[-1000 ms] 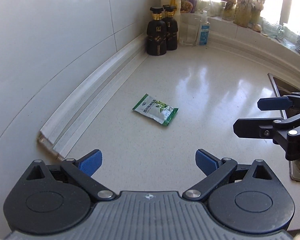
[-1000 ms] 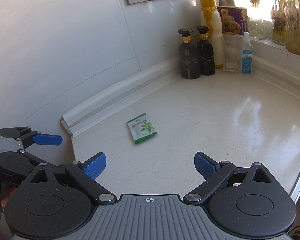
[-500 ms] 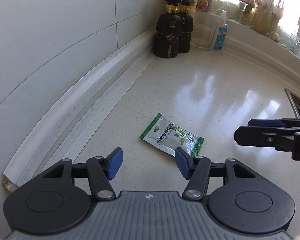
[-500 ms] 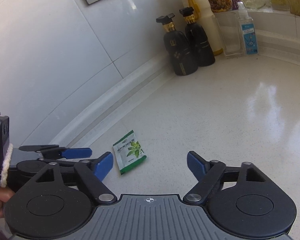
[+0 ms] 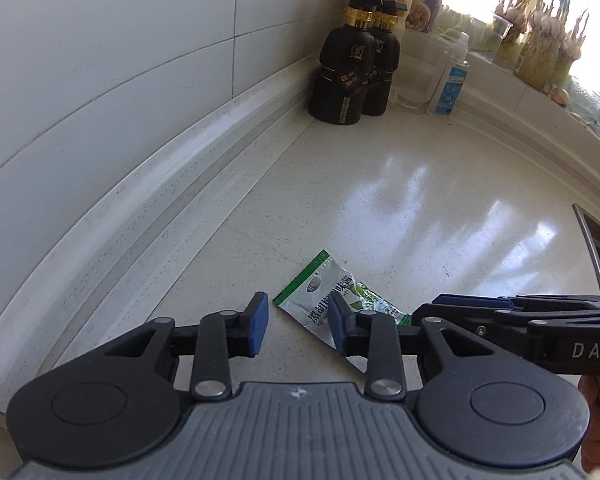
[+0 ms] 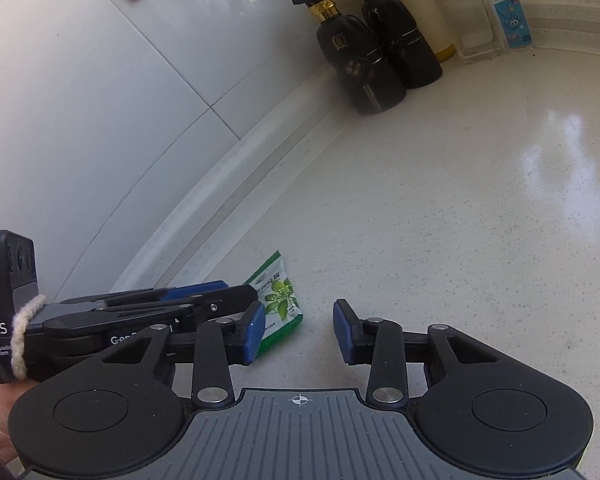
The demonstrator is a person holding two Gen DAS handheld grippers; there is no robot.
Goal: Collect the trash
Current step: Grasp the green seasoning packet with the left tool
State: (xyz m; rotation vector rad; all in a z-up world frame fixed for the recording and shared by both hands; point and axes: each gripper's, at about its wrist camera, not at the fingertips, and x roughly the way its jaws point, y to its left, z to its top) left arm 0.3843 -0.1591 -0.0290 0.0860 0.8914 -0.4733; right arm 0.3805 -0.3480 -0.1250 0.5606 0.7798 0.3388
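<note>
A little green packet lies flat on the white counter, near the wall. To pick it up well, one gripper should pinch a raised edge, not press down on the middle. Both tools tip down toward it. The left gripper and the right gripper are both closing, fingers narrow, with nothing pinched between them yet.

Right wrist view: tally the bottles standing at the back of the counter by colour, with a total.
Black pump bottles with gold collars: 2
Cream-yellow bottle: 1
Clear bottle with blue label: 1
Total: 4
</note>
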